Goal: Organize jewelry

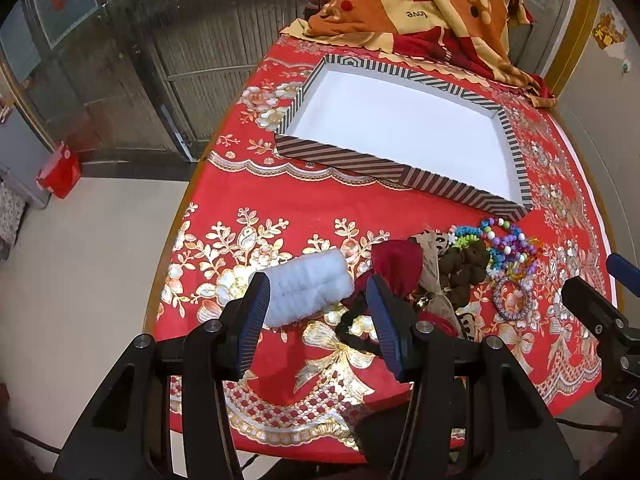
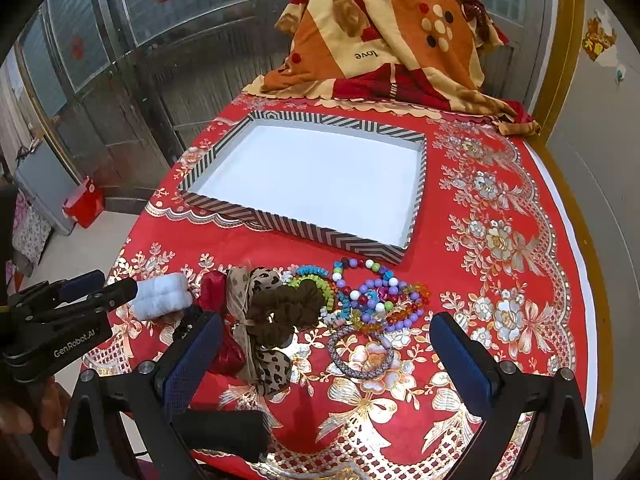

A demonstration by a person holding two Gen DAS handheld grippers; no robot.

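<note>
Bare cloth lies between my jewelry pile (image 2: 320, 304) and the striped tray (image 2: 280, 224), wide enough to pass. Tray floor is unoccupied. My right side of the tablecloth (image 2: 500, 240) is free. A draped heap (image 2: 384, 48) blocks the far end.

My left wrist camera looks steeply down over the table's near-left edge; my right wrist camera sits just beside it, rightward. Both face the striped tray (image 1: 352, 160) (image 2: 304, 232) and share the jewelry pile (image 1: 508, 252) (image 2: 376, 300).

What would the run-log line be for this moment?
stage: before first pick | left gripper: open | right gripper: open | striped tray: empty | jewelry pile: on tablecloth
</note>
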